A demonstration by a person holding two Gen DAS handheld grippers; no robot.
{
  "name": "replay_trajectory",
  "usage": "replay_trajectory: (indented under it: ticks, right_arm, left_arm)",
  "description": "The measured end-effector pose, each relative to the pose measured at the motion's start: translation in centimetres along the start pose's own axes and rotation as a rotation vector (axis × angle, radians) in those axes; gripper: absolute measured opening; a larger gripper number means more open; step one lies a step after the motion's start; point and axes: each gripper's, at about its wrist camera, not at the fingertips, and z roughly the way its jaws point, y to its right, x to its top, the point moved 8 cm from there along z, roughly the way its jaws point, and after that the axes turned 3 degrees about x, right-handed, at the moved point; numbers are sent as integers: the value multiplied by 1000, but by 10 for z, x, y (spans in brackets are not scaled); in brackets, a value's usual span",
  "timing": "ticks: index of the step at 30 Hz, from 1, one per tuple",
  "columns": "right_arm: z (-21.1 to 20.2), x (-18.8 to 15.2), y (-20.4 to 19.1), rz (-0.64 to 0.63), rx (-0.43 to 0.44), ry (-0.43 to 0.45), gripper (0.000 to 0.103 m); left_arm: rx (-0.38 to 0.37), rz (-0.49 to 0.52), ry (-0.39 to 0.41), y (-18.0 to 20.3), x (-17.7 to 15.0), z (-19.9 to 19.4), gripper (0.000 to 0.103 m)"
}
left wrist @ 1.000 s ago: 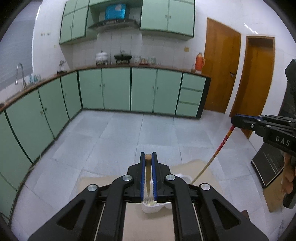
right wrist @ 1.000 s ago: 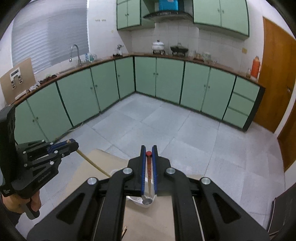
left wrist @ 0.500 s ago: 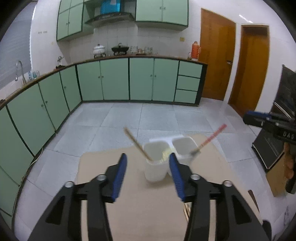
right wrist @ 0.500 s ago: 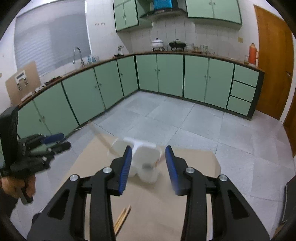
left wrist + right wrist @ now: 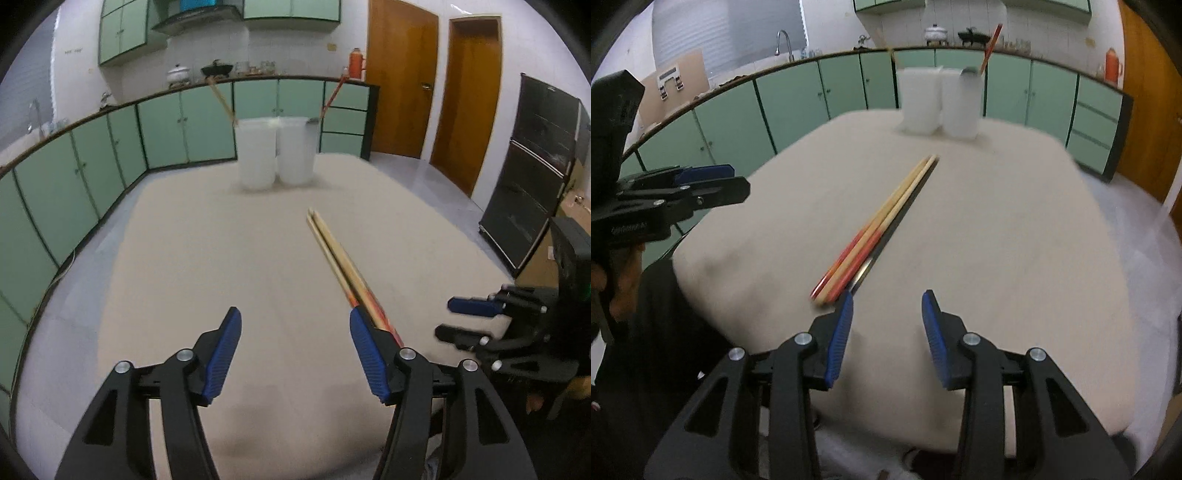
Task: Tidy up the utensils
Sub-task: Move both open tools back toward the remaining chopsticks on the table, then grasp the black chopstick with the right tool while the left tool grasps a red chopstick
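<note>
Two white cups [image 5: 275,151] [image 5: 938,105] stand side by side at the far end of the beige table [image 5: 184,258]. A wooden-handled utensil [image 5: 221,98] leans out of the left cup, and a red-handled one [image 5: 332,96] [image 5: 991,44] out of the right. A pair of chopsticks [image 5: 340,258] [image 5: 886,218] with pale tips and red ends lies mid-table. My left gripper [image 5: 295,314] [image 5: 738,181] hovers low just left of their red ends, its jaws opening with nothing between them. My right gripper [image 5: 887,295] [image 5: 447,317] is open and empty, just right of those ends.
Green floor cabinets [image 5: 110,155] ring the room behind the table. Two wooden doors [image 5: 402,81] and a black appliance [image 5: 535,184] stand to the right. The table's near edge [image 5: 923,443] lies under the right gripper. A person's hand [image 5: 620,280] holds the left gripper.
Both grippers were shut on utensil handles above the cups. They opened, left the utensils standing in the cups, and drew back and down to the near end of the table.
</note>
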Motion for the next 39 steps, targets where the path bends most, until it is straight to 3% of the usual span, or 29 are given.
replay_trajectory:
  ticks: [5,10,13,23,31,35,39]
  right_arm:
    - [12,-3,-19,-53,-18,7,38]
    - [28,5,-12,-52,-23,4,42]
    - [28,7,3,-47,-73,9,42]
    - [16,0,34,-4,-78,11,44]
    - [25,6,32,-39,-70,24,48]
    - [28,11,42,-22,-110,36,43]
    - [27,12,49,-9,-112,41,40]
  left_arm:
    - [25,-36,-15,-5,-27,-1,60]
    - [-2,-16,-72,8,-42,14,60]
    - [-10,-9,-92,14,-49,22,60]
    - [-67,61,-126,53,-50,49,60]
    - [-48,52,-116,56,-44,58,61]
    - [-4,38,-108,50,-47,57,61]
    - [-9,29,-112,50,-47,54,60]
